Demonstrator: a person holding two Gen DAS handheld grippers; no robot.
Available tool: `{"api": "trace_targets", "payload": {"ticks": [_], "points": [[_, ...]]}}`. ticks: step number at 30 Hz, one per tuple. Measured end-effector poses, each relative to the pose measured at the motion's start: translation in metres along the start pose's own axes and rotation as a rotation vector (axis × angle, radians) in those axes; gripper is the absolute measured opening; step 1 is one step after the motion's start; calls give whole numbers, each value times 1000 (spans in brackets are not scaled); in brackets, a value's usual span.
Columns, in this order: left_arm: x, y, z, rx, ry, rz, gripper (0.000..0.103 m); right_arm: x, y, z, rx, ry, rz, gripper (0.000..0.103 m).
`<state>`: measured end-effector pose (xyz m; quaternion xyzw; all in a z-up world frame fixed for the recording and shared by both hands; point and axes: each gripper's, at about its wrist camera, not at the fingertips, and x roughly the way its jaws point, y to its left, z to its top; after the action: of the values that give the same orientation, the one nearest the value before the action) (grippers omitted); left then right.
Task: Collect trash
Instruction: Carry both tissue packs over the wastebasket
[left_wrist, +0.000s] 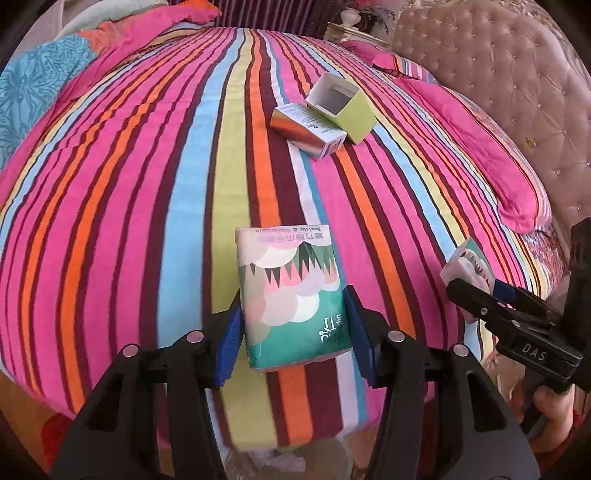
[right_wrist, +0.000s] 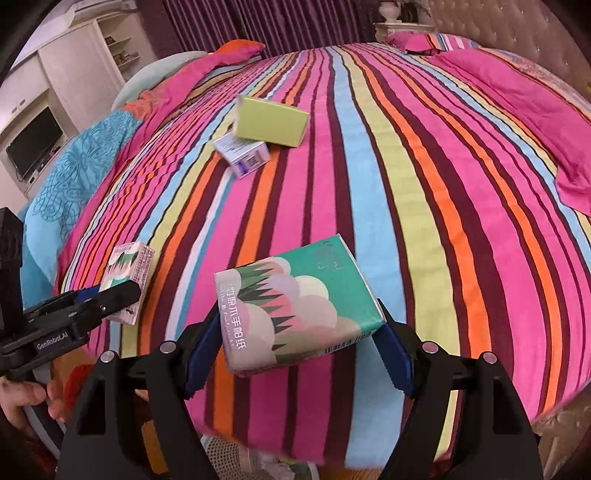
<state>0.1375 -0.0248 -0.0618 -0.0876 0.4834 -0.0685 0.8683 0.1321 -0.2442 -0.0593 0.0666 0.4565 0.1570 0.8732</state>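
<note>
Black gripper arms with blue pads fill the bottom of both wrist views, and each gripper has a tissue pack caught between its pads. On the left gripper (left_wrist: 293, 332), the blue fingers (left_wrist: 231, 339) press on the two long sides of a tissue pack (left_wrist: 291, 295) printed green with pale clouds and dark triangles (the printed words read upside down from this camera). That pack stands roughly upright between the pads, above the striped bedspread (left_wrist: 147, 184).

The right gripper (right_wrist: 299, 343) pinches a second tissue pack (right_wrist: 299, 302) of the same print, held tilted, with its barcode edge low on the right. Its pads (right_wrist: 201, 347) sit wider apart than the left ones because they hold the pack across its longer side.

Each camera also sees the other gripper at the frame's edge, pack in its grip, with the person's hand (right_wrist: 22, 398) on the handle below it.

Farther up the bed lie two small cartons that touch each other: a yellow-green box (left_wrist: 341, 107), open with its hollow white inside showing in the left view, and a silver-sided white box (left_wrist: 306, 129) that lies on its side just in front of it. Both are well apart from the grippers. A pink pillow (left_wrist: 480, 147) lies near the tufted headboard (left_wrist: 498, 74), and a white bin with crumpled plastic (right_wrist: 255, 458) shows just under the bed's near edge.
</note>
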Motion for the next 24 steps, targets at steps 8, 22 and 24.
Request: {"api": "trace_targets", "payload": {"ticks": [8,22,24], "points": [[-22,7,-26,32,-1,-7,51,-17,13,-23,14,-11,-12,73],[-43,18,-72,81,34,-21,51,-35,38,-53,2,-4,-8,73],[-45,19,-81,92,45,-25,51,-36,43,-61,-2,6,1,73]]}}
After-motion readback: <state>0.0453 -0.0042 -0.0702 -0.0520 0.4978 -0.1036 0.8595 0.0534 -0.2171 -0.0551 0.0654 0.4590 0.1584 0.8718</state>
